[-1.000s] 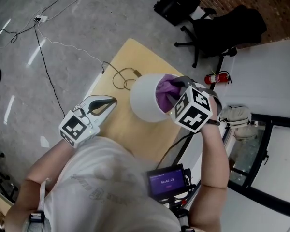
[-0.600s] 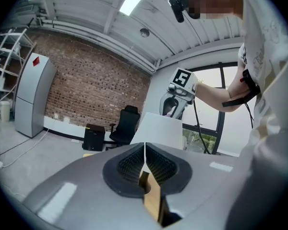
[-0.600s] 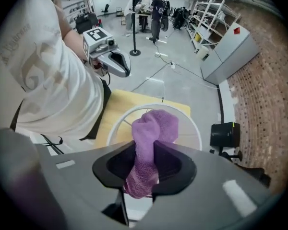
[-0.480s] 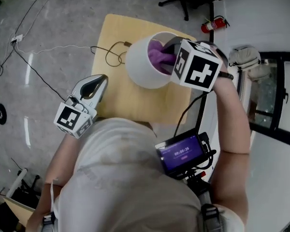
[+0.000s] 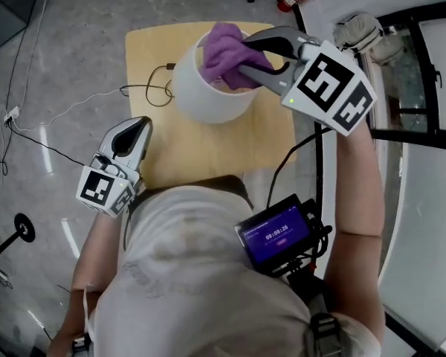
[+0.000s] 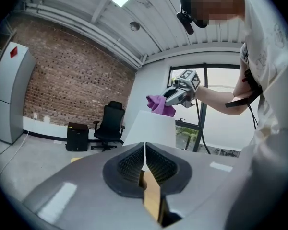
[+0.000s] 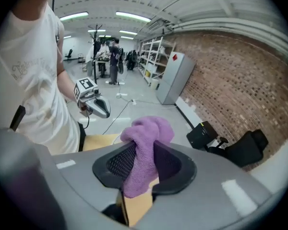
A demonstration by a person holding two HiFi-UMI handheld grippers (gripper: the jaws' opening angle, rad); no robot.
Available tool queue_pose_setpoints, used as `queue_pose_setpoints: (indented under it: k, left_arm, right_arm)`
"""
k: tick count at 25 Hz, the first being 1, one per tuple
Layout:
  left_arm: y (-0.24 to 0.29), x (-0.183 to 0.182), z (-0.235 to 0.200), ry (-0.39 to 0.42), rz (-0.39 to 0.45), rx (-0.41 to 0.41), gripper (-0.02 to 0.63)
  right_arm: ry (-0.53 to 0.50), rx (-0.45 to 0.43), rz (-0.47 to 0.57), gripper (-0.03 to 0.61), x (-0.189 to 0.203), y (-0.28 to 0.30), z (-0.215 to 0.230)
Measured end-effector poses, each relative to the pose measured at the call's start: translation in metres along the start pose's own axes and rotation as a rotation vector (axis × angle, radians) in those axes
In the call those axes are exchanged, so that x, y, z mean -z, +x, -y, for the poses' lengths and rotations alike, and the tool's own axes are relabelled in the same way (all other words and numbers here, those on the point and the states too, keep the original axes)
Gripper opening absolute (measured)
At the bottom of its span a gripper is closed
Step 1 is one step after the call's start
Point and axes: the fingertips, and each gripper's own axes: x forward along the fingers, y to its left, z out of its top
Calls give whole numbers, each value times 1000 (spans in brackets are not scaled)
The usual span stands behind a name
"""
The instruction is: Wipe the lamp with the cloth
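Lamp [image 5: 207, 99], white shade, standing on table [image 5: 208, 151], 12 o'clock end.
Purple cloth [image 5: 224, 44] at shade's top rim, pinched between right gripper [image 5: 247, 55] fingers; left gripper [image 5: 137, 129], 8 o'clock of lamp, fingers pressed together, empty.

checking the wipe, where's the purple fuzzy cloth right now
In the head view, the purple fuzzy cloth is clamped in the right gripper at upper middle, at the open top of the white cylindrical lampshade.
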Motion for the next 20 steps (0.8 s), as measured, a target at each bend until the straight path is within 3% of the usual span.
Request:
queue_pose_setpoints:
  k: [8, 14, 17, 20]
  left_arm:
    - [-8, -8, 24, 42, 5, 33, 10]
    - [-22, 11, 42, 106, -21, -45, 9]
    - [-35, 19, 57, 105, -31, -52, 9]
    - [-47, 17, 74, 87, -19, -60, 9]
  right_arm:
    - [239, 127, 380, 127, 1, -66, -2]
    - [384, 215, 675, 127, 30, -117, -13]
    - [454, 253, 766, 127, 51, -131, -32]
    - [510, 285, 793, 129, 76, -137, -60]
